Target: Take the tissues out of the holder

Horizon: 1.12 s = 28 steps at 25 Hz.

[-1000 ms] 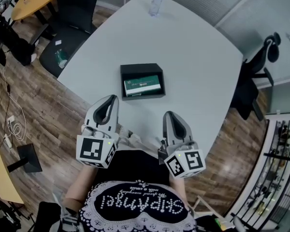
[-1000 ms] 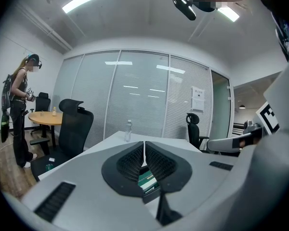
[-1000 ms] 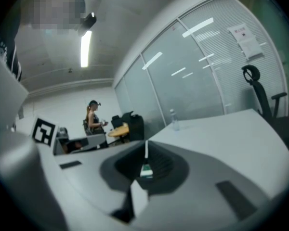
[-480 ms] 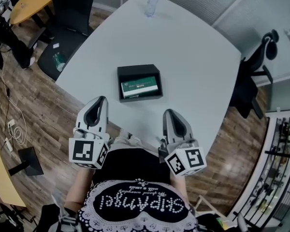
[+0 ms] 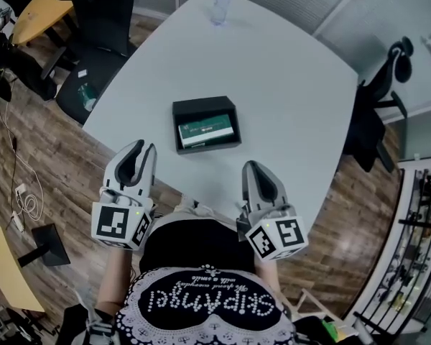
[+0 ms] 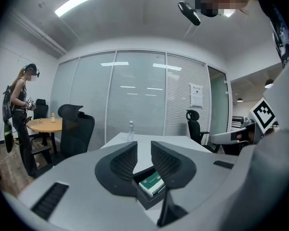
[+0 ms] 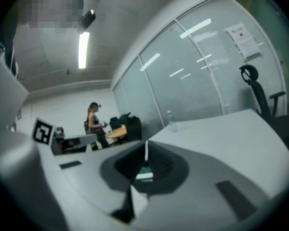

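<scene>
A black tissue holder (image 5: 190, 108) lies on the white table (image 5: 294, 77), and a green tissue pack (image 5: 207, 130) rests inside it. My left gripper (image 5: 142, 148) hovers over the table's near left edge, short of the holder. Its jaws are opening, a narrow gap shows, and nothing is between them. In the left gripper view the holder (image 6: 149, 201) and the pack (image 6: 152, 183) appear just below the left gripper (image 6: 144, 146). My right gripper (image 5: 253, 167) stays shut and empty at the near edge, right of the holder. Past the right gripper (image 7: 145, 148) a bit of the pack (image 7: 144, 175) shows.
A water bottle (image 5: 220, 4) stands at the table's far end. Black office chairs (image 5: 93, 27) (image 5: 377, 113) flank the table. A round yellow table (image 5: 39, 13) is at far left, with a person (image 6: 20, 117) standing beside it. Cables lie on the wooden floor (image 5: 29, 192).
My left gripper has drifted left and back toward my body, away from the holder, and its jaws have parted a little. The right gripper has hardly moved.
</scene>
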### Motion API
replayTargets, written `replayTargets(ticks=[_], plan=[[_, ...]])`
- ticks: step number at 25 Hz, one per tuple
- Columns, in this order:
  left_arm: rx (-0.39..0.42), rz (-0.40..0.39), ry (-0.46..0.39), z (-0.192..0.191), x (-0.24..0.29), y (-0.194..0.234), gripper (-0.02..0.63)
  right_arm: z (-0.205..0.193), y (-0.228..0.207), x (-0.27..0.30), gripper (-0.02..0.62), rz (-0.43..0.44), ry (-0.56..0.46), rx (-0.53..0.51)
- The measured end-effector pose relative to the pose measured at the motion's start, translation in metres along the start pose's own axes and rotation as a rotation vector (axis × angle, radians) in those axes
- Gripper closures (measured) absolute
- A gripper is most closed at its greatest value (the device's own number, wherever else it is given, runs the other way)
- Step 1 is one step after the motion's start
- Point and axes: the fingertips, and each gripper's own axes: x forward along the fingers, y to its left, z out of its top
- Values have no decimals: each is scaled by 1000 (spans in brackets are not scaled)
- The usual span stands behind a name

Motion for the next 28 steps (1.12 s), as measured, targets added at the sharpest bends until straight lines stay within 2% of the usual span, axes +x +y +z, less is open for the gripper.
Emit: replayTargets(ticks=[1,9,23,28], plan=[[4,-15,6,1,2,-1,481,0,-1,0,560,-2,-1,2],[49,-128,48,5,20,-20,353,1,-9,-2,560,-16,-12,8],[118,-260,106,5,63,-44,285,9,-38,-20,560,-118,-46,22],[199,-309,132,-1,76,-64,276,11,-48,-28,560,-148,-50,28]])
